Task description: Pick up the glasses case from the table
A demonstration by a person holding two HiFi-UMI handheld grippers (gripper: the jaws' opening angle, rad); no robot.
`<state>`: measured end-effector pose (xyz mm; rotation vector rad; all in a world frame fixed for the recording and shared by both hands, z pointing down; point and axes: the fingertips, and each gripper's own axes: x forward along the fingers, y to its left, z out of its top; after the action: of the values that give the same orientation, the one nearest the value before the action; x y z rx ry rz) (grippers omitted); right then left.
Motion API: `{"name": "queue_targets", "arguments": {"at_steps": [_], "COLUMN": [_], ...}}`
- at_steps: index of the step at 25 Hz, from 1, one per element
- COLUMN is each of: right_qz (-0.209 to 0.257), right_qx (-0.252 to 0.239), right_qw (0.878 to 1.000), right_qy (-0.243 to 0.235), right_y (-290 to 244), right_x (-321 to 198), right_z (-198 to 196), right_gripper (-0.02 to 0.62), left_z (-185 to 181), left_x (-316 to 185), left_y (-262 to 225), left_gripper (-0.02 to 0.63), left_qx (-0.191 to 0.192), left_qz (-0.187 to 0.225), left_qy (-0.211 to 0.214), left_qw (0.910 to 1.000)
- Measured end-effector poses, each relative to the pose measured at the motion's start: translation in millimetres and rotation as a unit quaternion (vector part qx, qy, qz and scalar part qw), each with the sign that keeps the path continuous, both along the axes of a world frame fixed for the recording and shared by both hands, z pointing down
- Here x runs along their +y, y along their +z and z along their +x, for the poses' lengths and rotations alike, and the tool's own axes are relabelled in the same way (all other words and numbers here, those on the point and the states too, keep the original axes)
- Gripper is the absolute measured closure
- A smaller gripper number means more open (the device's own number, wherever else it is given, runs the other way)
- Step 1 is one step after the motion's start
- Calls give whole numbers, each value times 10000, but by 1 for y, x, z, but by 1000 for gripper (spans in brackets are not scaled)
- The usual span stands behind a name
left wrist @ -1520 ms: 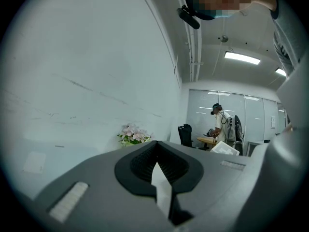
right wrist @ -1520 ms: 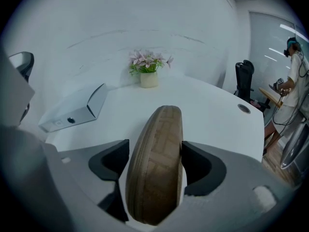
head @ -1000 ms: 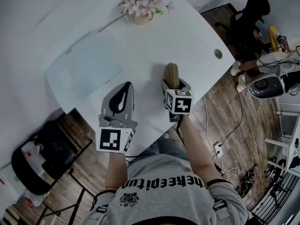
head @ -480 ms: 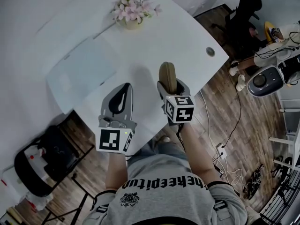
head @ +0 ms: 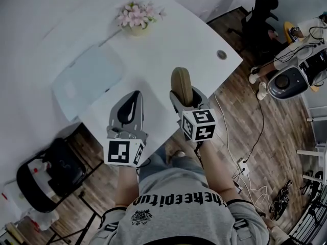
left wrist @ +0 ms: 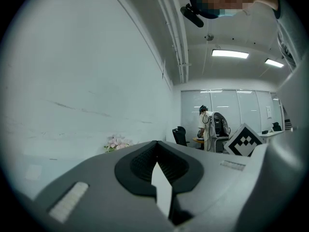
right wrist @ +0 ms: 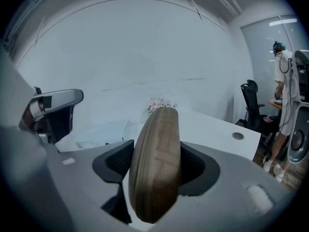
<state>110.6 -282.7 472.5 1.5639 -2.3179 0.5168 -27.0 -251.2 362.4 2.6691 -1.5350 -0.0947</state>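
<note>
The glasses case [head: 181, 84] is a tan, woven, oval shell. My right gripper [head: 187, 100] is shut on it and holds it on edge in the air above the near corner of the white table [head: 168, 40]. In the right gripper view the case [right wrist: 157, 163] stands upright between the two dark pads and sticks out past them. My left gripper [head: 133, 97] hovers to the left of the case, over the table's near edge. In the left gripper view its jaws [left wrist: 157, 145] meet at the tips with nothing between them.
A small pot of pink flowers [head: 134, 18] stands at the table's far side, with a pale translucent mat [head: 87, 80] to its left. A cable hole [head: 221, 54] sits near the right edge. A black chair [head: 48, 173] is at lower left. Cables [head: 255, 137] lie on the wood floor.
My right gripper has risen with the case and drawn back toward the person's body. The left gripper has shifted a little, staying shut.
</note>
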Motion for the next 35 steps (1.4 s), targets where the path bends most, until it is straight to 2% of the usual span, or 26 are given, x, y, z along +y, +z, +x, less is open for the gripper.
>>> {"name": "queue_targets", "arguments": {"at_steps": [35], "right_qz": [1263], "right_qx": [-326], "right_qw": [9913], "right_qy": [-151], "right_y": [-96], "right_x": [92], "right_z": [53], "right_gripper": [324], "left_z": [59], "left_x": [82], "left_y": [-47], "left_gripper": [586], "left_qx": [-288], "left_qz": [554], "left_qy": [-22], "left_qw": [9980]}}
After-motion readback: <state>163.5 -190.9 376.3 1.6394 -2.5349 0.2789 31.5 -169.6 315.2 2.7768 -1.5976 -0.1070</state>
